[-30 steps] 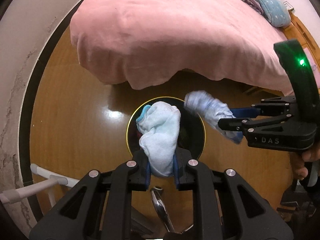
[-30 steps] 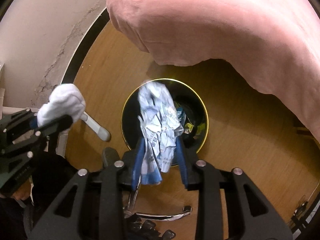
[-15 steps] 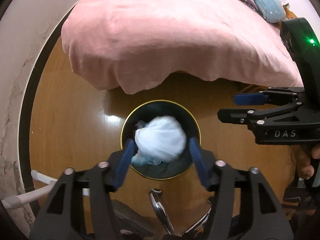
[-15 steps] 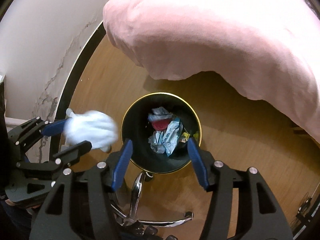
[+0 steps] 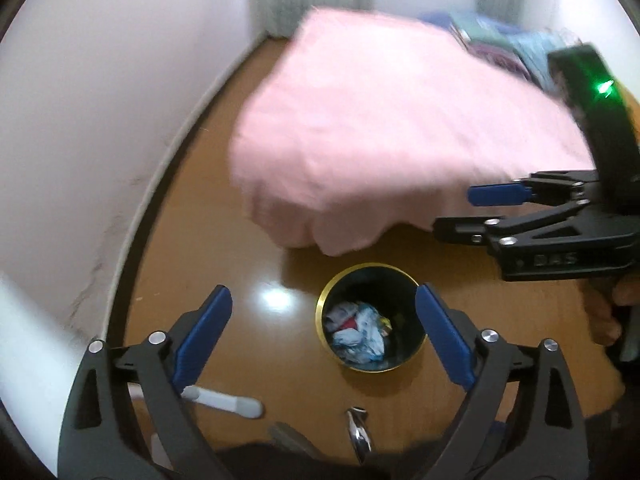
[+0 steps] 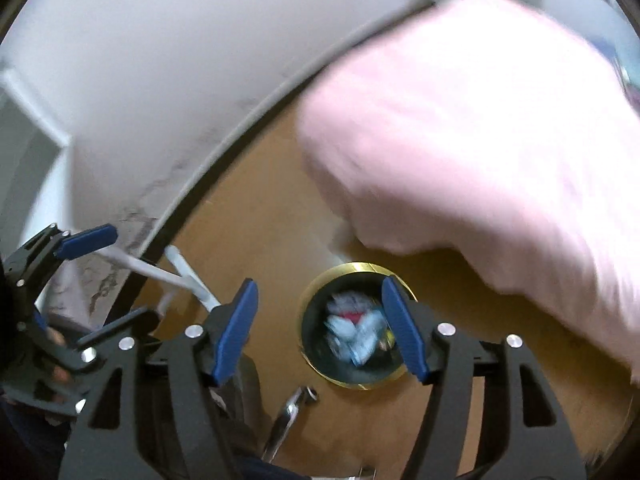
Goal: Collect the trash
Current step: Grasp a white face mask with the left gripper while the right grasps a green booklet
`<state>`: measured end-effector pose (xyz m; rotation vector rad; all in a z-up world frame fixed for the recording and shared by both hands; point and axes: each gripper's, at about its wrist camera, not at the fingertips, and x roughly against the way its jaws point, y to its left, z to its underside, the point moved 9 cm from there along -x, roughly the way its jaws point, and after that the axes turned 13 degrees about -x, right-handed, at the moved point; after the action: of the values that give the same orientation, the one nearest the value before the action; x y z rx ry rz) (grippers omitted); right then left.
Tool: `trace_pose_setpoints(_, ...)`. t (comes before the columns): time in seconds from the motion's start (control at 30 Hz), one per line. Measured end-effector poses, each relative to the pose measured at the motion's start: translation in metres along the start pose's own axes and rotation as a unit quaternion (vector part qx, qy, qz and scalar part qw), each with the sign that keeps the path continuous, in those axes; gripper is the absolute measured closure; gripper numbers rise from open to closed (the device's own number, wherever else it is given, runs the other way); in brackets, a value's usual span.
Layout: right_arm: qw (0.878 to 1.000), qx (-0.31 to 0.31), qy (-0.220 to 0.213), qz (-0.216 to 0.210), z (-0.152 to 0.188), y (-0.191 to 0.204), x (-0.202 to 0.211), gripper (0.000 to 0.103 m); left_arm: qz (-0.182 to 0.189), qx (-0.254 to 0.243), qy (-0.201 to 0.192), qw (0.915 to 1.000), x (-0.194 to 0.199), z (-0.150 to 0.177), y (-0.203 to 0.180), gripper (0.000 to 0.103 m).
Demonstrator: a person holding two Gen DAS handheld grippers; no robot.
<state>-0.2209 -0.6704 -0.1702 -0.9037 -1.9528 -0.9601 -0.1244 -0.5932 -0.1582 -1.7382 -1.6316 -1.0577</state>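
Left tool (image 5: 322,334), jaws opening and empty, above trash-filled bin (image 5: 412,280).

You were working in a bedroom of a home; a bed (image 5: 400,136) under a pink blanket (image 6: 500,140) filled most of the room; folded bedding (image 5: 516,46) lay at its far end; a glossy wooden floor (image 5: 248,264) met a plain white wall (image 5: 100,100); a small gold-rimmed wastebin (image 5: 370,270) stood by the bed.

white wall (image 5: 100,128), glossy wooden floor (image 5: 224,264), pink-covered bed (image 5: 392,128)
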Motion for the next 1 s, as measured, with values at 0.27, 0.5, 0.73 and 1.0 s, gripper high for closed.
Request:
trace_pose_setpoints(0.27, 0.971, 0.194, 0.006, -0.136, 0.042, 0.249, 0.015, 0.034, -0.166, 0.177, -0.029, 0.9698, 0.182, 0.143, 0.134, 0.011)
trace_pose_setpoints(0.5, 0.884, 0.411, 0.024, -0.219, 0.161, 0.459, 0.007, 0.031, -0.316, 0.362, 0.048, 0.8757, 0.323, 0.37, 0.229, 0.011)
trace_pose_setpoints(0.73, 0.808, 0.544, 0.002, -0.227, 0.236, 0.573, -0.022, 0.031, -0.351, 0.449, 0.082, 0.8175, 0.379, 0.489, 0.258, 0.011)
trace_pose_setpoints(1.0, 0.751, 0.627, -0.032, -0.203, 0.27, 0.628, -0.044, 0.026, -0.321, 0.441, 0.079, 0.8344, 0.361, 0.513, 0.299, 0.011)
